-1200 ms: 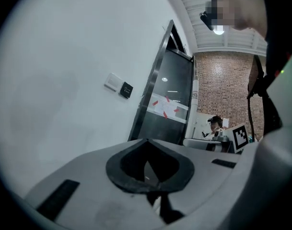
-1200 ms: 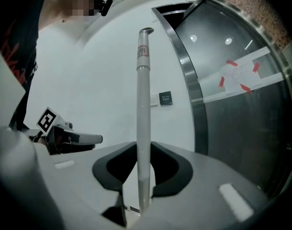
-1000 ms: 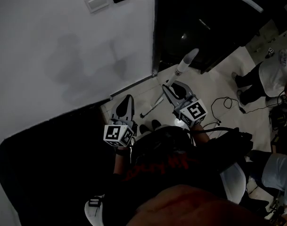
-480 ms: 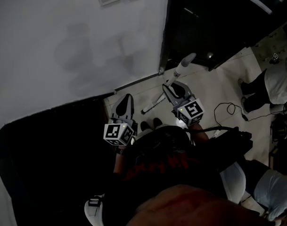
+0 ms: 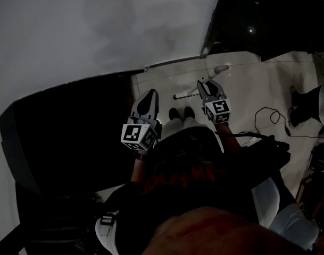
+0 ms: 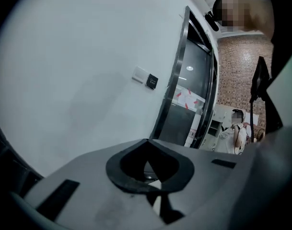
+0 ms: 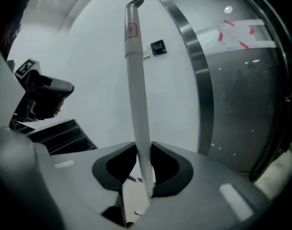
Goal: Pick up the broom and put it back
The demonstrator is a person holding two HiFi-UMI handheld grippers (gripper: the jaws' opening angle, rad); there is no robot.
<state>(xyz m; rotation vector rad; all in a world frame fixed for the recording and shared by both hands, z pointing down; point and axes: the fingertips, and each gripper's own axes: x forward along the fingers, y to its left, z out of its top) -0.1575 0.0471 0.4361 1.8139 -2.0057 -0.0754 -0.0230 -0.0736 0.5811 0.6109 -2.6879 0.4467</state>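
The right gripper (image 7: 144, 152) is clamped on the pale handle of the broom (image 7: 135, 80), which stands almost upright between its jaws. Behind the broom is the white wall (image 7: 98, 56), and to its side the metal frame (image 7: 196, 71) of the dark glass door (image 7: 246, 90). The left gripper (image 6: 148, 147) has its jaws together with nothing between them (it points toward the same wall) and is apart from the broom.

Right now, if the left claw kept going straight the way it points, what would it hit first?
Most likely the white wall. The left claw aims at bare wall left of the dark door frame, and nothing shows in between, though depth is hard to judge.
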